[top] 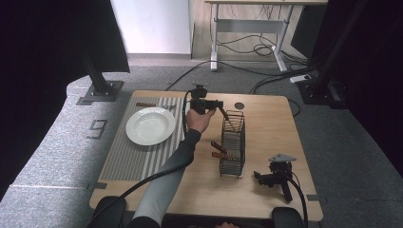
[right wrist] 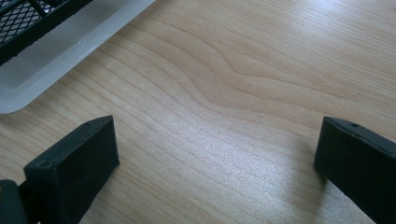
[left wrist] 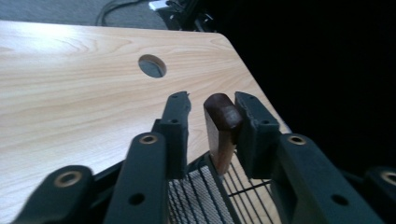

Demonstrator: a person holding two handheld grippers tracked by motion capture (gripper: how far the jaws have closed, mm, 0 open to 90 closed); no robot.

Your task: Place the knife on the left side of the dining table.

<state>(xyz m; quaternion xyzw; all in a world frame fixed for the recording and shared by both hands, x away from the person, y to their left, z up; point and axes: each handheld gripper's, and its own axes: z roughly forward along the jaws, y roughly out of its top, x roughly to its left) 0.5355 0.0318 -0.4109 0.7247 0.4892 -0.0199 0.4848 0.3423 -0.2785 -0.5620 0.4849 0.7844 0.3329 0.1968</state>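
Note:
A person's hand holds my left gripper (top: 216,105) over the far end of a black wire basket (top: 233,147). A brown wooden utensil handle (left wrist: 222,121) stands between its jaws, rising out of the basket (left wrist: 201,196). The handle leans against the right-hand finger (left wrist: 254,123), while a small gap separates it from the other finger (left wrist: 177,116). In the high view the same handle (top: 224,114) slants into the basket top. My right gripper (top: 271,183) lies on the table to the right of the basket. Its jaws (right wrist: 217,154) stand wide open over bare wood.
A white plate (top: 150,125) sits on a striped placemat (top: 142,161) at the left, with a wooden-handled utensil (top: 146,104) beyond it. Two more brown handles (top: 218,149) poke out of the basket's left side. A round hole (top: 239,105) marks the tabletop behind the basket. A white tray edge (right wrist: 70,51) borders the basket.

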